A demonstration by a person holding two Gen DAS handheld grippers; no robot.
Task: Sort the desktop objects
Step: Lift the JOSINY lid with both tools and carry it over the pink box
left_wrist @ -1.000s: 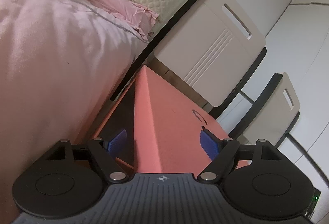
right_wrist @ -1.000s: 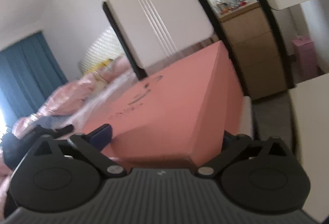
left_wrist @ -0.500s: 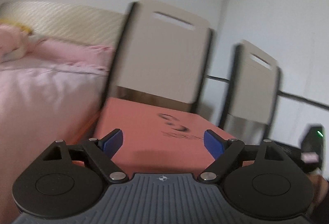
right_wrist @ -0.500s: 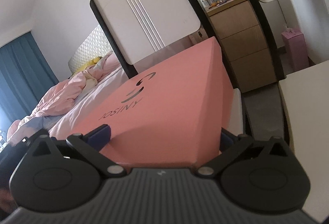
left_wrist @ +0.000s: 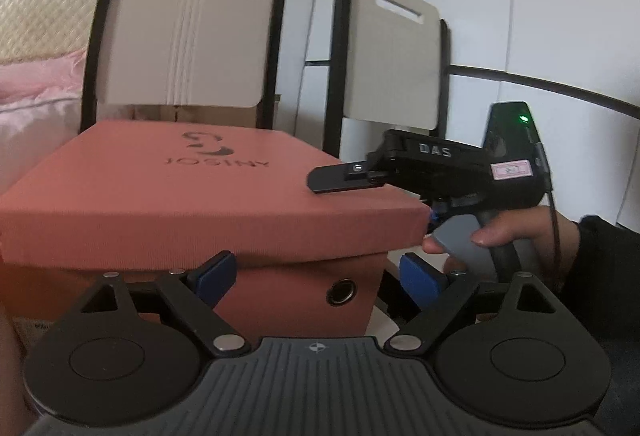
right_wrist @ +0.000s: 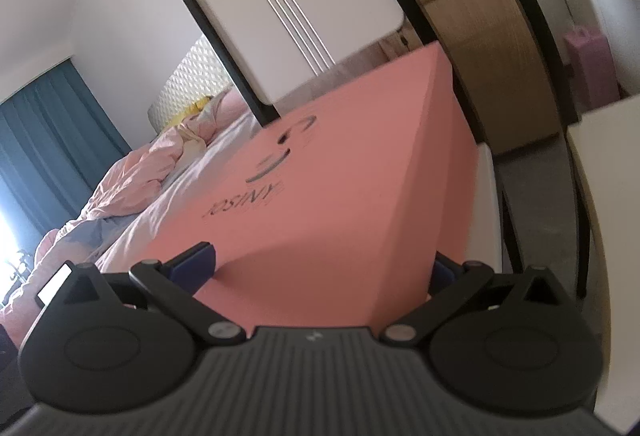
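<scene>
Left gripper [left_wrist: 320, 278] spread wide, empty, facing salmon shoebox [left_wrist: 192, 196] end wall. Right gripper [right_wrist: 324, 268] clamped across box lid corner. Beyond: two chair backs [left_wrist: 188, 20], pink bedding [right_wrist: 132, 176], blue curtain [right_wrist: 48, 132].

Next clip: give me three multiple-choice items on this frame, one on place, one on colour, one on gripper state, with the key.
1. Where is the right gripper?
A. at the box's right corner
B. on the bed
C. on a chair seat

2. What colour is the box?
A. blue
B. salmon pink
C. white

3. How are the left gripper's jaws?
A. shut on the lid
B. shut on nothing
C. open

Key: 1 A, its upper finger lies on the lid there; 2 B, in both views; 3 C, pads apart, nothing between.
</scene>
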